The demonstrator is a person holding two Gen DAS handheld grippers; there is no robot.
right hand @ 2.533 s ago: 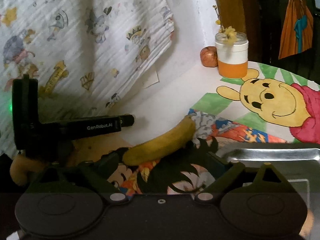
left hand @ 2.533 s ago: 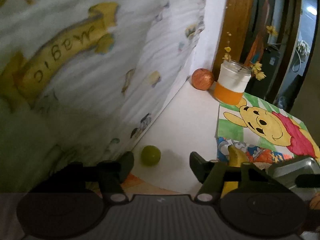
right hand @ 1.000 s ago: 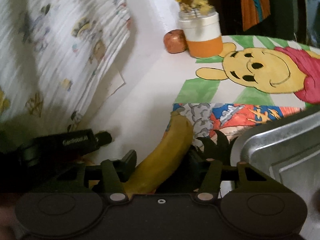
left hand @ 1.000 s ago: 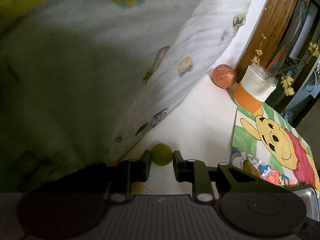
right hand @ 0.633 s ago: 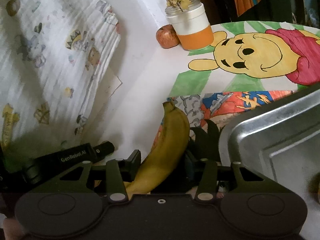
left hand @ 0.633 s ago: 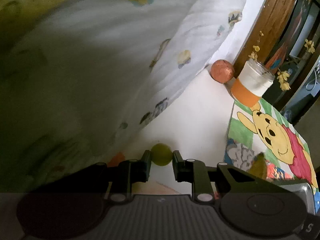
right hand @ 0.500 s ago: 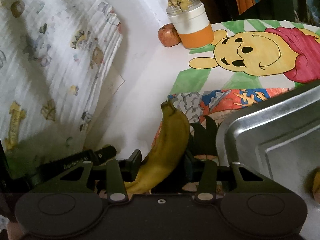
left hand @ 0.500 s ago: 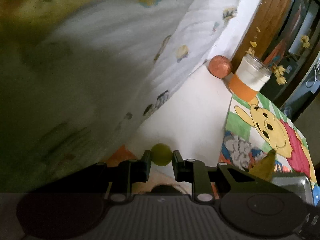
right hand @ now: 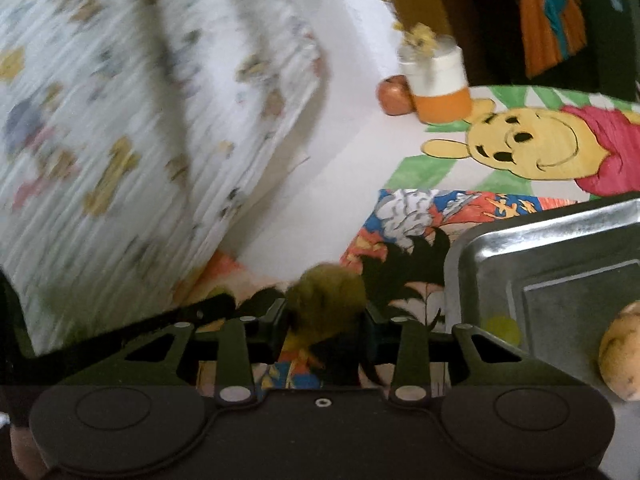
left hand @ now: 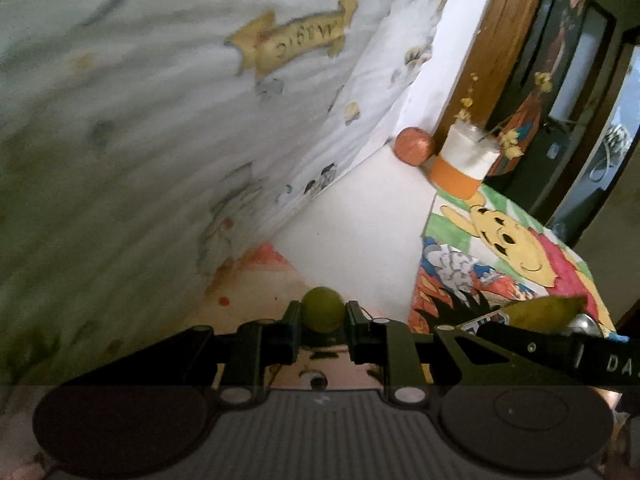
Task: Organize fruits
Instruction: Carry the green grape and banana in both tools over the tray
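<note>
A small green round fruit [left hand: 322, 314] is pinched between the pads of my left gripper [left hand: 322, 317], which is shut on it above the orange corner of the mat. In the right wrist view a blurred yellow banana [right hand: 326, 294] sits end-on between the fingers of my right gripper [right hand: 325, 320]. Its jaws are closing and the pads press on the banana. The banana's tip [left hand: 544, 312] also shows at the right of the left wrist view, just left of the steel tray [right hand: 540, 240]. A brownish fruit [right hand: 622, 356] lies in the tray.
A red apple [left hand: 414, 151] and an orange-and-white jar [left hand: 464, 164] with dried flowers stand at the far corner by the wooden frame. A printed white cloth [left hand: 160, 120] hangs along the left. Cartoon mats [right hand: 532, 148] cover the white table.
The left gripper has drawn back from the cloth with the green fruit in it. The right gripper's jaws have narrowed on the banana and carried it up beside the tray.
</note>
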